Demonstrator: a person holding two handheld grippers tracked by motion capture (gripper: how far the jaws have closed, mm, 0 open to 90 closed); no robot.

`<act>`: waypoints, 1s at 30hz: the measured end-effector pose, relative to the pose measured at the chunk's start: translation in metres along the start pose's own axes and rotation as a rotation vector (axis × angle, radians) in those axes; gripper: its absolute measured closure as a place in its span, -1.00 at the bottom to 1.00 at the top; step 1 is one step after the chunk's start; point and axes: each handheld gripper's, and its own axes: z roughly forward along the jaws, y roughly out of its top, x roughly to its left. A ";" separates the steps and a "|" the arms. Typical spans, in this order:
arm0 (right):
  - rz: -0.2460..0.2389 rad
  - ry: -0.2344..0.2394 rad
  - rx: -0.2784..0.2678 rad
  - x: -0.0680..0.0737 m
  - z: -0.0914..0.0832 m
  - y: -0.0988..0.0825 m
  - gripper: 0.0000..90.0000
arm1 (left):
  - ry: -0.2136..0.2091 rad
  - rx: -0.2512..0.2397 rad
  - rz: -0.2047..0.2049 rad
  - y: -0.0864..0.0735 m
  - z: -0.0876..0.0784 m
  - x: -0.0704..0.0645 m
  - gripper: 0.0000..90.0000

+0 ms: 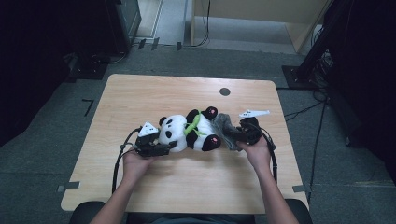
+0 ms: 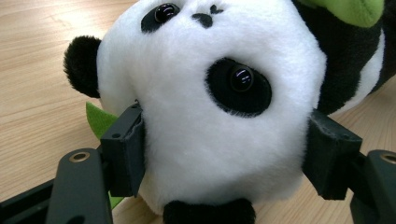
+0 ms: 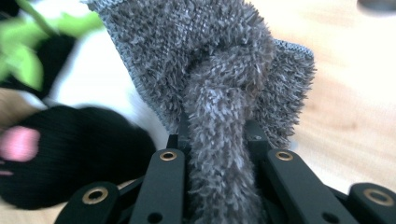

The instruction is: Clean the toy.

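Plush panda [image 1: 187, 132] head pinched by left hand-held gripper [image 2: 224, 158]; right hand-held gripper [image 3: 217, 140] clamps grey cloth [image 3: 210, 70]; no writing legible.

black-and-white panda [image 1: 187, 130], grey cloth [image 1: 226, 128]

Left hand-held gripper [image 1: 161, 148]: black body, grey three-cornered plate on top w/ white faces, black cable looping back along forearm. Right hand-held gripper [image 1: 239, 136]: same black build, plate, cable. Jaw links matte black w/ brass-ringed pivot holes; forearms bare, no sleeves.
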 end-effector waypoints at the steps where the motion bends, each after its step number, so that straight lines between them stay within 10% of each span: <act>1: -0.008 0.005 -0.014 0.002 -0.004 0.002 0.70 | 0.000 0.001 0.000 0.000 0.000 0.000 -0.40; 15: -0.149 0.058 -0.042 0.052 -0.034 0.037 0.70 | 0.003 0.001 -0.005 0.000 0.000 -0.001 -0.40; 30: -0.302 0.187 0.030 0.122 0.002 0.053 0.70 | 0.008 0.006 -0.002 0.000 0.000 -0.002 -0.40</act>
